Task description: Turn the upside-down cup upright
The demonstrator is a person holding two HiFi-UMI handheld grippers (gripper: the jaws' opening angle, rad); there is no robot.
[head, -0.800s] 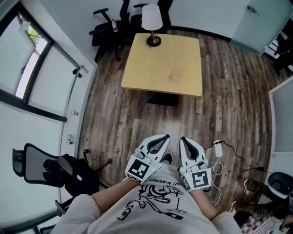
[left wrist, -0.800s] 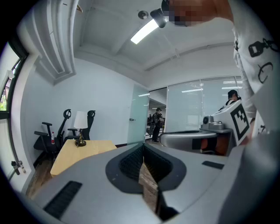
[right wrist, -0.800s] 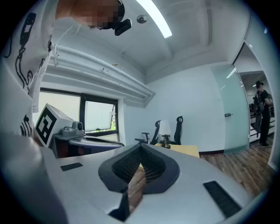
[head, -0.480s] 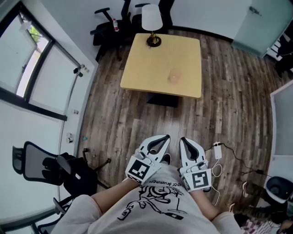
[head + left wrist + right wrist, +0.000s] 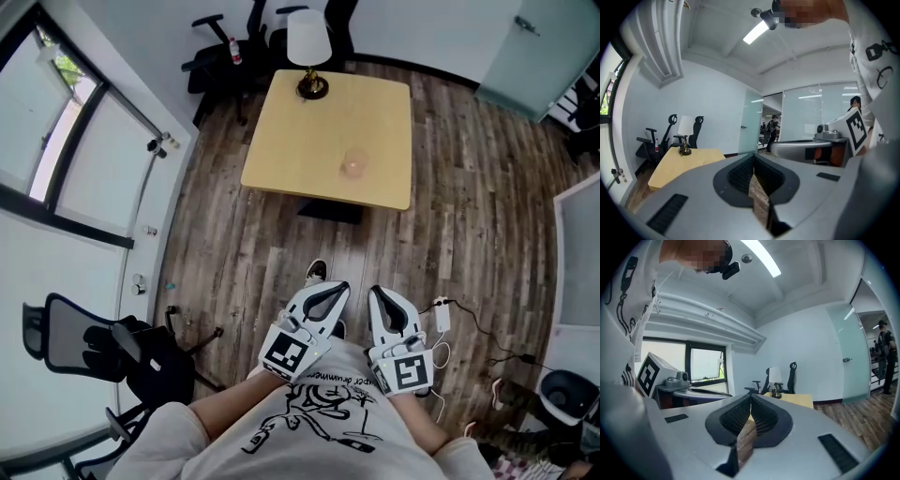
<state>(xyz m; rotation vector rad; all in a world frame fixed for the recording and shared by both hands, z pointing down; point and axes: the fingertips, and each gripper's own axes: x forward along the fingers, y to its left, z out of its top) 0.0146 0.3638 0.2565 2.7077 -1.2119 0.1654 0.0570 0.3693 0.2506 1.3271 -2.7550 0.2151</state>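
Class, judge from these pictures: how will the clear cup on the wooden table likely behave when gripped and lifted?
The cup looks see-through, so probably smooth glass or plastic, perhaps slippery. It looks small beside the lamp, so likely light and easily tipped by a nudge.

Head cam: steep down. Other two: low, level fwd. All share far table (image 5: 291, 150).

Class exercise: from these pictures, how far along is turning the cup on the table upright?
Done: nothing visible. The small clear cup stands on the light wooden table; its orientation is too small to tell. In hand: the left hand-held gripper and right hand-held gripper are shut, empty, over the floor short of the table. Left: approach, grasp, flip, set down.
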